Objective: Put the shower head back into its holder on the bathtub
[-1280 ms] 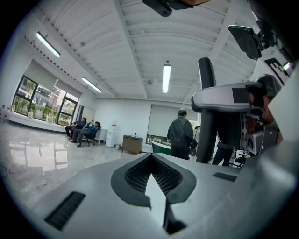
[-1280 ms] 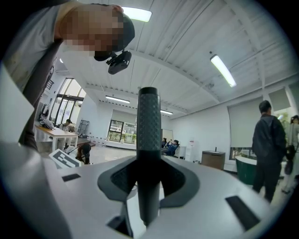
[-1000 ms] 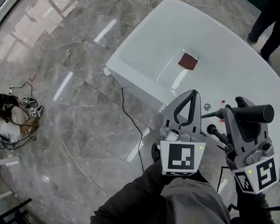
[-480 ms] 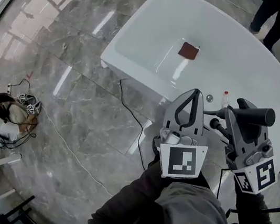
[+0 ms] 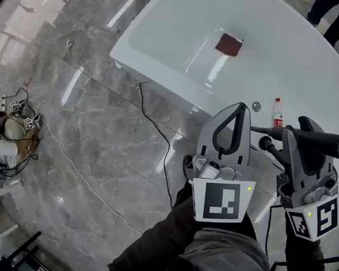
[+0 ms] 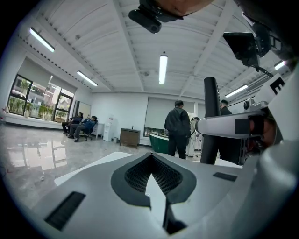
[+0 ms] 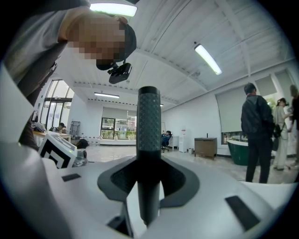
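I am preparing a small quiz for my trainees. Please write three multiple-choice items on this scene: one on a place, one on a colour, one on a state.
1. Where does the brown square lie?
A. on a wooden shelf
B. inside the bathtub
C. in a basket

2. Which colour is the bathtub?
A. white
B. black
C. yellow

3. In which state is the right gripper?
A. open and empty
B. shut on the shower head
C. open around a cup

Answers:
1 B: the head view shows the square on the tub's bottom.
2 A: its rim and basin are plainly white.
3 B: the right gripper view shows the dark handle clamped upright between the jaws.
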`<state>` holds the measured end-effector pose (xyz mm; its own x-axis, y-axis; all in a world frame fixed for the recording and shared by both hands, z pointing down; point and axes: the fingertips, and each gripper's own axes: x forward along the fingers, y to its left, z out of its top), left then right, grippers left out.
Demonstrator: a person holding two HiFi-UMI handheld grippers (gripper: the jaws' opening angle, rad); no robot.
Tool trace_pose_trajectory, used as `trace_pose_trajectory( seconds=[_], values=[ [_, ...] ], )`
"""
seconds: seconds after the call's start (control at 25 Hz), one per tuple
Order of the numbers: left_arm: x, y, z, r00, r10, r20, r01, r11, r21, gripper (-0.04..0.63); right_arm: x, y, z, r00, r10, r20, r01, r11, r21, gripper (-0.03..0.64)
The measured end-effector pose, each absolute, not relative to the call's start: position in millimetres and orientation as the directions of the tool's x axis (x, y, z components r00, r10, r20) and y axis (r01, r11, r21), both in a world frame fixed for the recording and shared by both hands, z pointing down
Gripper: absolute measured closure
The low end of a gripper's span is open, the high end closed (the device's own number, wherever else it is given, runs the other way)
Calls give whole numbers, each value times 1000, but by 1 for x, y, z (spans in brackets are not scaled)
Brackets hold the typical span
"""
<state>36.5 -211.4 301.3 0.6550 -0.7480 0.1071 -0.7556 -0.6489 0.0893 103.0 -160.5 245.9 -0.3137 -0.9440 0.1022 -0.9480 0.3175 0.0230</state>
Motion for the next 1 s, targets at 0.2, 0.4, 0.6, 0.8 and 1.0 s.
trace_pose_trajectory(
  seconds=[0.2, 0.4, 0.6, 0.8, 1.0],
  values=[
    [39, -213, 320, 654, -748, 113, -756, -647, 94, 592, 106, -161, 265, -308, -946, 101, -950, 312, 21, 488],
    [40, -217, 332, 658, -743, 125, -753, -651, 96, 592, 107, -164, 281, -301, -946, 119, -952, 305, 13, 488],
    [41, -215, 344, 659, -740, 129, -752, -653, 96, 592, 107, -162, 295, -300, -946, 126, -953, 303, 9, 488],
    [44, -213, 357, 662, -738, 129, -749, -655, 97, 592, 108, -162, 312, -301, -945, 129, -952, 305, 8, 488],
    [45, -213, 372, 665, -736, 124, -746, -659, 96, 592, 111, -160, 332, -293, -946, 136, -955, 297, 8, 488]
  ],
)
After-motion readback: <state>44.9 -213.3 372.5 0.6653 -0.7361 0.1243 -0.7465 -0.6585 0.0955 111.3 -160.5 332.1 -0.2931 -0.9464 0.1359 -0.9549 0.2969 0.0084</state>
